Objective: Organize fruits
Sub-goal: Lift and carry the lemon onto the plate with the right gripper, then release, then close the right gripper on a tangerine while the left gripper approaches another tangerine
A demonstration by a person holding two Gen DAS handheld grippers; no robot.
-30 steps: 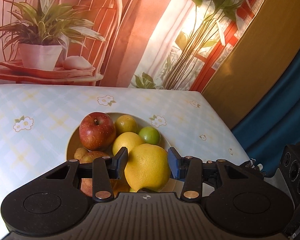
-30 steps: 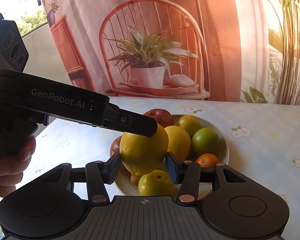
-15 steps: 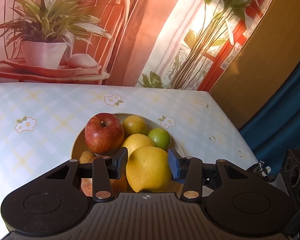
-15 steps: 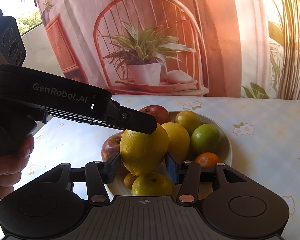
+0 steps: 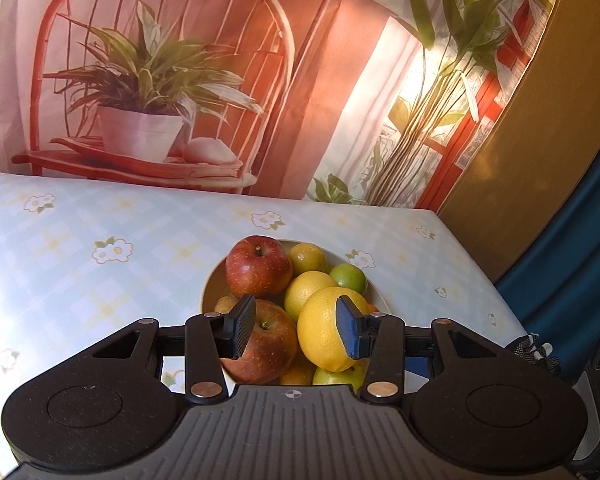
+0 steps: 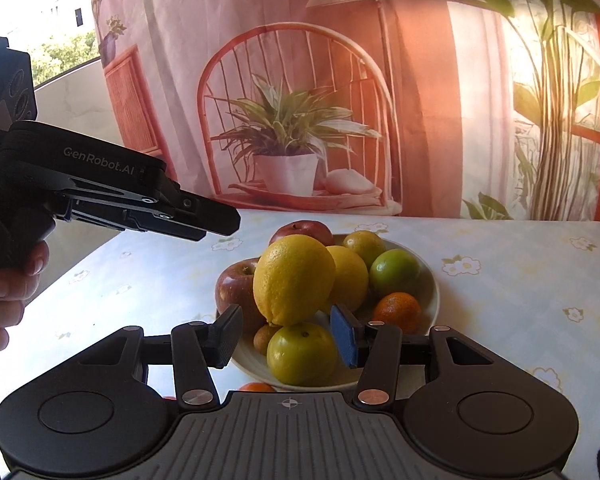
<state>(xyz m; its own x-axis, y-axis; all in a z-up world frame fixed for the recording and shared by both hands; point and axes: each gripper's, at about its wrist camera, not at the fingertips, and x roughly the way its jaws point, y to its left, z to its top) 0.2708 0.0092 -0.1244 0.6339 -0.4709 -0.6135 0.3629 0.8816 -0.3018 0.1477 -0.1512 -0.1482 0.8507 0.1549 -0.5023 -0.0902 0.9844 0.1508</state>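
Large yellow citrus (image 6: 294, 278) atop heaped white bowl (image 6: 430, 304), frame centre; both grippers' jaws spread, empty: placing apparently done, next fruit needs grasping.

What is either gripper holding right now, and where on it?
Nothing is held. The left gripper and right gripper are both open and clear of the large yellow citrus fruit, which rests atop the piled white plate.
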